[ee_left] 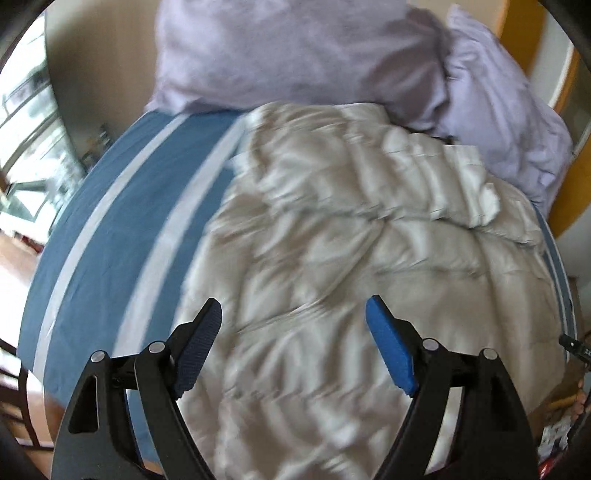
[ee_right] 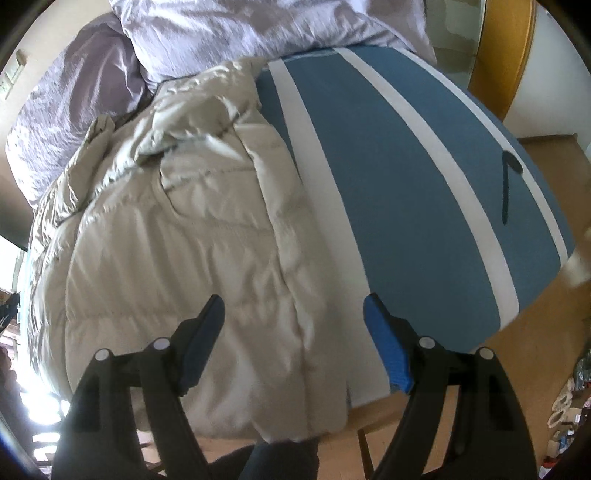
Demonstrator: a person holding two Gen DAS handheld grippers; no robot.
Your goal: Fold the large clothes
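A large beige quilted puffer jacket (ee_left: 351,240) lies spread on a bed with a blue sheet with white stripes (ee_left: 122,206). My left gripper (ee_left: 293,317) is open and empty, hovering above the jacket's lower part. In the right wrist view the jacket (ee_right: 177,240) covers the left half of the bed, and its hem hangs over the near edge. My right gripper (ee_right: 293,314) is open and empty above the jacket's right edge, beside the bare blue sheet (ee_right: 406,177).
Lilac pillows and bedding (ee_left: 295,51) are piled at the head of the bed, also in the right wrist view (ee_right: 229,29). A dark mark or object (ee_right: 508,184) lies on the sheet at right. Wooden floor (ee_right: 546,258) surrounds the bed. A window (ee_left: 26,122) is at left.
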